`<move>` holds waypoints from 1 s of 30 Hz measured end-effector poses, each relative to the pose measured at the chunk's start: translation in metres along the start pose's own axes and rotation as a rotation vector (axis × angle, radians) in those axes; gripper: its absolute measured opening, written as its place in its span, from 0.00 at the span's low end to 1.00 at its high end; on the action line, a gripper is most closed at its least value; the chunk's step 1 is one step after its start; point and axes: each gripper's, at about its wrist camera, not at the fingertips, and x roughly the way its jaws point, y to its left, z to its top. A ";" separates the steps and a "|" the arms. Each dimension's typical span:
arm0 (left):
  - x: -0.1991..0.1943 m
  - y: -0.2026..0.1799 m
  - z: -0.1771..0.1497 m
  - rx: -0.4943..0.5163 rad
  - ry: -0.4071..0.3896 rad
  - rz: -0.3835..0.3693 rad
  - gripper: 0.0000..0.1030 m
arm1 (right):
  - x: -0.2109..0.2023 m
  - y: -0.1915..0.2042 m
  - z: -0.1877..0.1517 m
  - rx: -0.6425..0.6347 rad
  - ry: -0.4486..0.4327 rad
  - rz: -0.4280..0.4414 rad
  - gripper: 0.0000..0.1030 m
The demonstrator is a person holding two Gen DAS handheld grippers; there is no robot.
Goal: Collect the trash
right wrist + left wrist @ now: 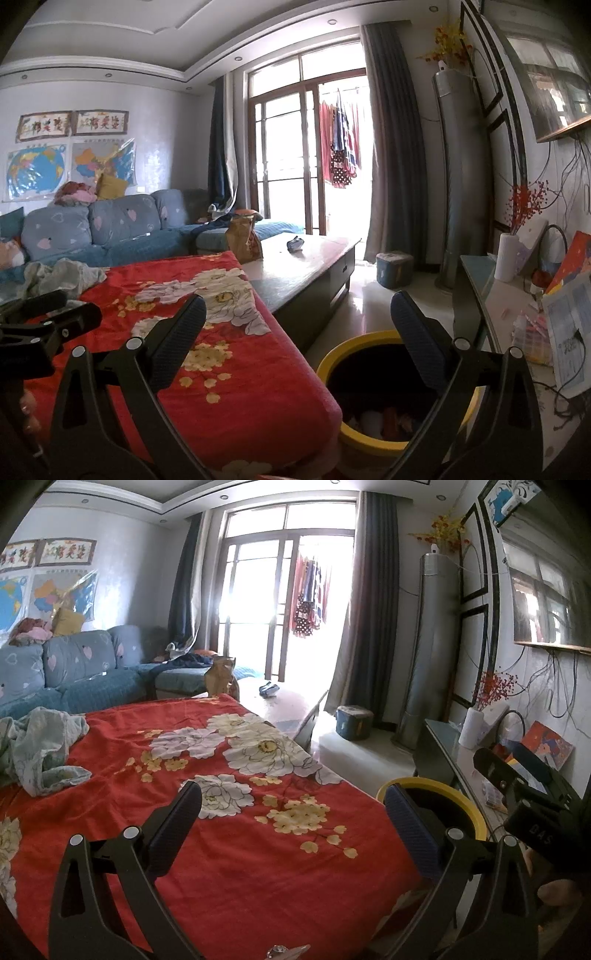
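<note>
A yellow-rimmed trash bin [332, 363] stands on the floor beside the red flowered cloth [236, 387]; scraps lie in its bottom. It also shows in the left wrist view [469, 805]. On the bare table top lie a crumpled blue wrapper [295, 244] and a brown paper bag [242, 238], also seen in the left wrist view as wrapper [267, 690] and bag [221, 679]. My left gripper [291, 805] is open and empty above the red cloth. My right gripper [297, 317] is open and empty above the cloth's edge and the bin.
A crumpled pale garment [40, 749] lies on the cloth's left side. A blue sofa [110, 232] stands behind. A TV stand [517, 314] with a white vase, papers and cables lines the right. A blue stool [393, 267] and tall air conditioner [461, 177] stand near the balcony door.
</note>
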 end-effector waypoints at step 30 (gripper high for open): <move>0.000 0.000 0.000 -0.002 -0.002 -0.002 0.94 | 0.001 -0.007 0.004 0.005 0.004 -0.011 0.90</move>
